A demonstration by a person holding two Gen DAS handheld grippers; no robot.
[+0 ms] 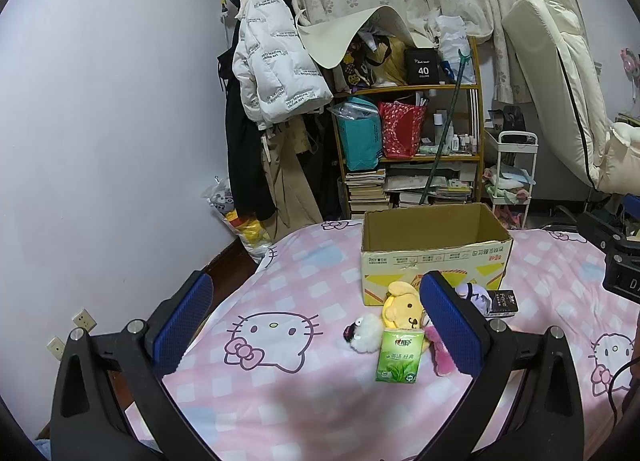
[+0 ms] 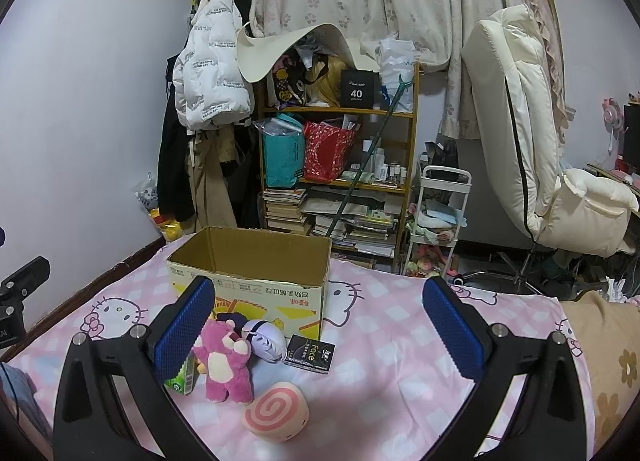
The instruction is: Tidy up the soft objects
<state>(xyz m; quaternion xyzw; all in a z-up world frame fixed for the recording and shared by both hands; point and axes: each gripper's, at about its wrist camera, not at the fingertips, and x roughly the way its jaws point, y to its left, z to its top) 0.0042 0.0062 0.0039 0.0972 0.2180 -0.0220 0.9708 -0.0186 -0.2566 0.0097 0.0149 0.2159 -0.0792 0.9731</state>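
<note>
the pink bear plush lies on the bed before the cardboard box, by my right gripper's left finger, both grippers gaping empty, left gripper farther off.

Lying on the bed are four plush toys: one yellow dog, one white sheep, one pink bear, one purple doll. Two tissue packs, green and black, one swirl cushion at six o'clock, one cardboard box at twelve.
</note>
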